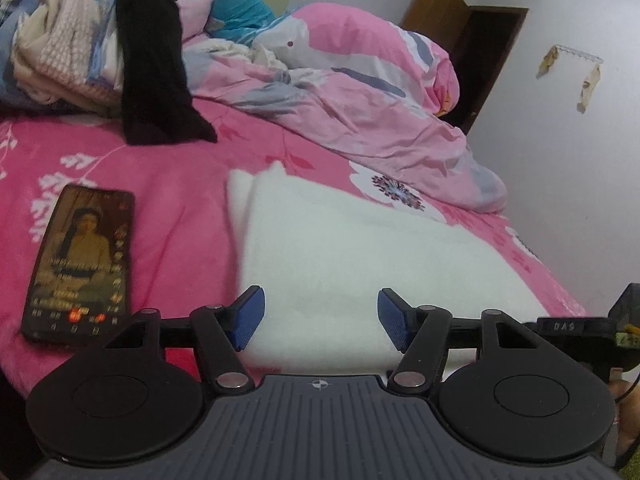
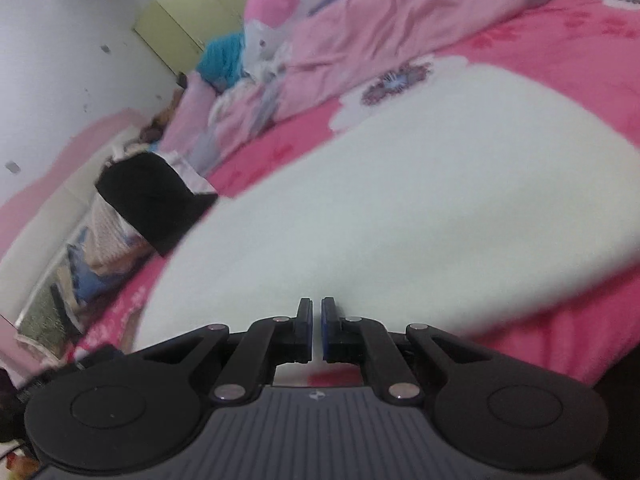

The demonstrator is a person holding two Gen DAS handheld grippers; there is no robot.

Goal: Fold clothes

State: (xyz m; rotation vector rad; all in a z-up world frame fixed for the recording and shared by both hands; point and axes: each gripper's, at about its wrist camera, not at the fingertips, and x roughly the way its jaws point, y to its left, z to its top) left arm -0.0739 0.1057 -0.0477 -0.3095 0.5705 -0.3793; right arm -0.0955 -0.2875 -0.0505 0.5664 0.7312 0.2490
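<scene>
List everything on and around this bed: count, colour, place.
white garment: one, white, flat on the bedspread in front of both grippers
phone: one, dark, screen lit, on the bedspread left of the white garment
black garment: one, black, draped off the clothes pile
clothes pile: one heap, cream, blue and purple, far left
quilt: one, pink with grey and white, bunched at the far side
teal item: one, teal, behind the quilt
bedspread: one, bright pink, floral
left gripper: fingers apart, empty
right gripper: fingers together, nothing visible between them
</scene>
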